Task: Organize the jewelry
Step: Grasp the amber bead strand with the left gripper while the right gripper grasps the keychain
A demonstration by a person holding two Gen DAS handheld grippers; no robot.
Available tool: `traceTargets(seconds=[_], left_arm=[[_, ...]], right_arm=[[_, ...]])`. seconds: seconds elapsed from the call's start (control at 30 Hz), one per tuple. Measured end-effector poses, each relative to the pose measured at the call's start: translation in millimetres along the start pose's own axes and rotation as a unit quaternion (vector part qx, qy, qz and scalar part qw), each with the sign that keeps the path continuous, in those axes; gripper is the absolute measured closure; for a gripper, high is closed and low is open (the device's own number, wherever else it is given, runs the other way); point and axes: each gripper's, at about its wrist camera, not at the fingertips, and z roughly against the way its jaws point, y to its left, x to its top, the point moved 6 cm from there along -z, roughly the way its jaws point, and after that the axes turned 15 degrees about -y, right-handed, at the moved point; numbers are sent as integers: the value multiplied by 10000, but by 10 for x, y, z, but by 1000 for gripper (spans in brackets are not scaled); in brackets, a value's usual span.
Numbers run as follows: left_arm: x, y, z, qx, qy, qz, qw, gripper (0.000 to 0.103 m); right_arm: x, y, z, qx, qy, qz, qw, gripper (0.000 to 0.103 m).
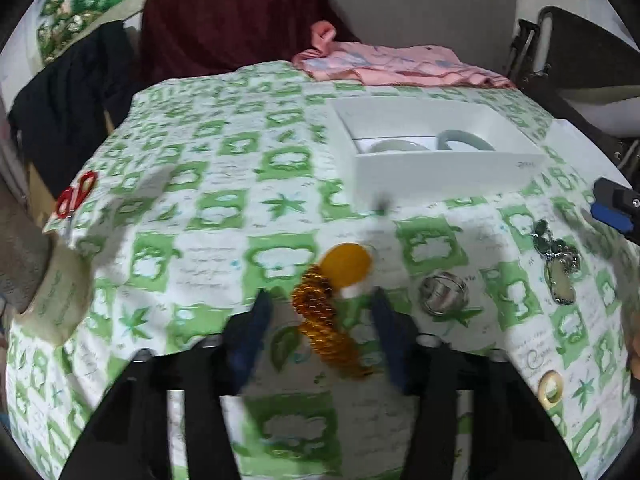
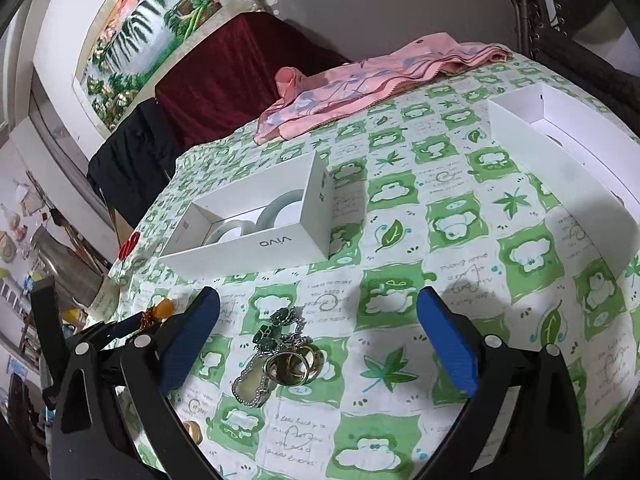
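An amber bead bracelet with a round yellow pendant lies on the green-and-white tablecloth, between the open fingers of my left gripper. A silver ring lies to its right, and a silver chain with a pendant further right. A white box behind holds two pale bangles. In the right wrist view my right gripper is open above the chain with its pendant and metal rings. The white box lies beyond.
A second white box tray sits at the right. A pink cloth lies at the table's far edge. A small gold ring lies near the right edge, a red item at the left edge.
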Motion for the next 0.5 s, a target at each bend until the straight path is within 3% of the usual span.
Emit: traceTargets(seconds=[0.03, 0.07, 0.1, 0.23, 0.37, 0.5], left_arm=[[-6, -6, 3, -59, 0, 28, 10000, 81], [-6, -8, 15, -121, -15, 71, 9999, 83], [-6, 3, 27, -126, -38, 121, 9998, 83], [33, 139, 74, -101, -153, 521, 9985, 83], [57, 324, 76, -54, -153, 955, 9953, 84], [49, 314, 64, 0, -105, 885, 9960, 83]], right_arm=[[0, 7, 5, 6, -12, 20, 10000, 9], [5, 20, 12, 13, -36, 56, 10000, 9], [8, 30, 19, 27, -52, 84, 9999, 10], [-33, 121, 26, 232, 77, 218, 9995, 29], [-126, 224, 14, 331, 238, 467, 9981, 36], [-278, 379, -55, 198, 449, 1083, 9929, 43]])
